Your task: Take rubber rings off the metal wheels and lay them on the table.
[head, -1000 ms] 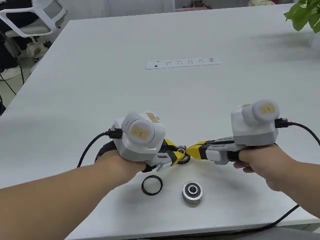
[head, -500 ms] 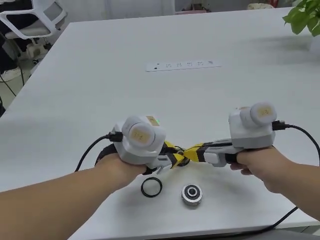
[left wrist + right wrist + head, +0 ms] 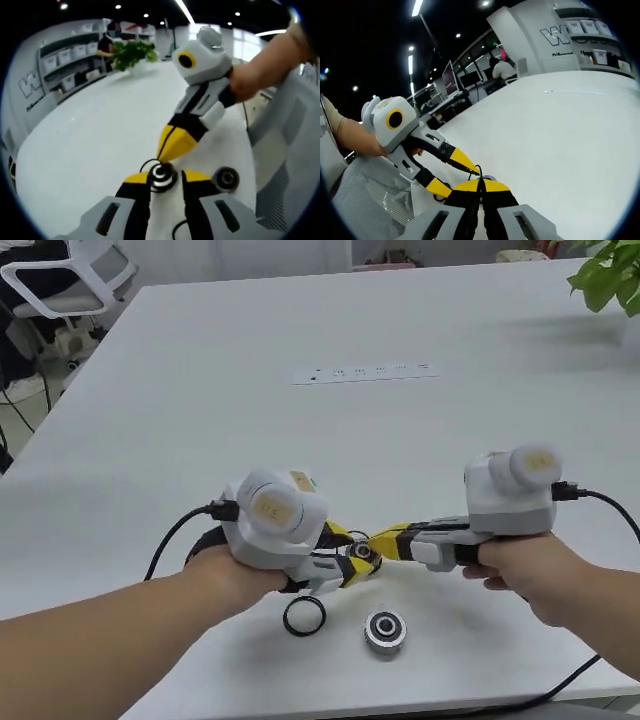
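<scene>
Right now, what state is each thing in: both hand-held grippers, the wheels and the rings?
left hand-held gripper: shut on the held wheel.
held wheel: clamped between the left jaws.
right hand-held gripper: shut, pinching the pulled ring.
pulled ring: seems partly drawn off the held wheel.
loose ring: off its wheel, flat on the table.
second wheel: flat on the table, beside the loose ring, not touching.

held wheel (image 3: 362, 553): small, silver, dark hub, off the table in the left gripper (image 3: 166, 177) | rubber ring (image 3: 148, 163): thin, black, looping out from its rim (how far off is unclear) | loose ring (image 3: 304, 616): black, flat on the table, 7 o'clock of held wheel | second wheel (image 3: 385, 628): flat, 5 o'clock
</scene>
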`<state>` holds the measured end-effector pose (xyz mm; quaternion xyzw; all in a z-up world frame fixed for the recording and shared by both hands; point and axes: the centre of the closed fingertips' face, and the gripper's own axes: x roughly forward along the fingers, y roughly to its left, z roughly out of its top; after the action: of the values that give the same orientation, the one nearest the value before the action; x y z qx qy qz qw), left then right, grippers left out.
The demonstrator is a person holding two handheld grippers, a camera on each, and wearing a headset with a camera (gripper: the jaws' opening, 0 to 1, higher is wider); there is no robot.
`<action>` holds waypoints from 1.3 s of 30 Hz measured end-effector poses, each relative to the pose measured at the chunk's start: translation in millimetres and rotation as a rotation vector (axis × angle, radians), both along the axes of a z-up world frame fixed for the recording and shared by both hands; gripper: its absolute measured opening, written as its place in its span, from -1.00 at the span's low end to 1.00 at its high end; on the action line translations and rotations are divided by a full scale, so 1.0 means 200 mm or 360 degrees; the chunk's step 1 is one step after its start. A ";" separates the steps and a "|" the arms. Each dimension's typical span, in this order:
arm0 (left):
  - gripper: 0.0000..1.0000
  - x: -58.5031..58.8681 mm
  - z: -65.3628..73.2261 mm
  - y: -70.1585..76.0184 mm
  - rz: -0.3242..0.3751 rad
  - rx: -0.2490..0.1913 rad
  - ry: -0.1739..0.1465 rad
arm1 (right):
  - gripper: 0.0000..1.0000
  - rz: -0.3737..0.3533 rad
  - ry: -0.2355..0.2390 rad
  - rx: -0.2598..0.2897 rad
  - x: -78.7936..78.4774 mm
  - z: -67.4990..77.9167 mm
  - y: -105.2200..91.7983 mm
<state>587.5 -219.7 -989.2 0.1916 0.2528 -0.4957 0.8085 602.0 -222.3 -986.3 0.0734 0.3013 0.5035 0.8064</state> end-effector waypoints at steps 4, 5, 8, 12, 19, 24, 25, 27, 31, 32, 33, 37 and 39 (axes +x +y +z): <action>-0.42 -0.01 0.05 0.02 -0.0002 -0.0045 0.0001 | -1.00 -0.0007 0.0004 0.0041 -0.01 0.04 0.01; -0.37 -0.01 0.06 0.03 -0.0002 -0.0051 -0.0001 | -1.00 -0.0005 0.0002 0.0047 -0.01 0.05 0.01; -0.31 -0.03 0.10 0.05 -0.0005 -0.0090 -0.0007 | -1.00 0.0000 -0.0003 0.0072 -0.02 0.08 0.03; -0.20 -0.05 0.16 0.09 0.0016 -0.0157 0.0001 | -1.00 0.0017 -0.0011 0.0084 -0.03 0.09 0.04; 0.02 -0.09 0.21 0.22 0.0056 -0.0165 -0.0031 | -1.00 0.0053 -0.0013 0.0100 -0.05 0.13 0.06; 0.11 -0.11 0.25 0.29 0.0091 -0.0209 -0.0019 | -1.00 0.0074 -0.0004 0.0108 -0.07 0.14 0.09; 0.13 -0.12 0.26 0.30 0.0100 -0.0226 -0.0012 | -1.00 0.0080 -0.0003 0.0107 -0.07 0.14 0.09; 0.17 -0.14 0.28 0.32 0.0099 -0.0246 -0.0010 | -1.00 0.0091 0.0000 0.0109 -0.08 0.15 0.10; 0.28 -0.19 0.29 0.35 0.0090 -0.0258 0.0003 | -1.00 0.0115 0.0009 0.0110 -0.10 0.15 0.13; 0.31 -0.20 0.29 0.35 0.0088 -0.0258 0.0001 | -1.00 0.0119 0.0012 0.0112 -0.10 0.15 0.13; 0.33 -0.22 0.29 0.36 0.0085 -0.0258 0.0000 | -1.00 0.0124 0.0018 0.0111 -0.10 0.15 0.14; 0.41 -0.24 0.29 0.39 0.0078 -0.0242 -0.0011 | -1.00 0.0169 0.0038 0.0092 -0.15 0.14 0.18; 0.46 -0.25 0.30 0.41 0.0088 -0.0256 -0.0002 | -1.00 0.0185 0.0056 0.0094 -0.17 0.14 0.19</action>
<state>537.2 -137.9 -929.6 0.1192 0.2168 -0.4919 0.8348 568.6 -183.4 -957.8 0.0885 0.3042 0.5568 0.7679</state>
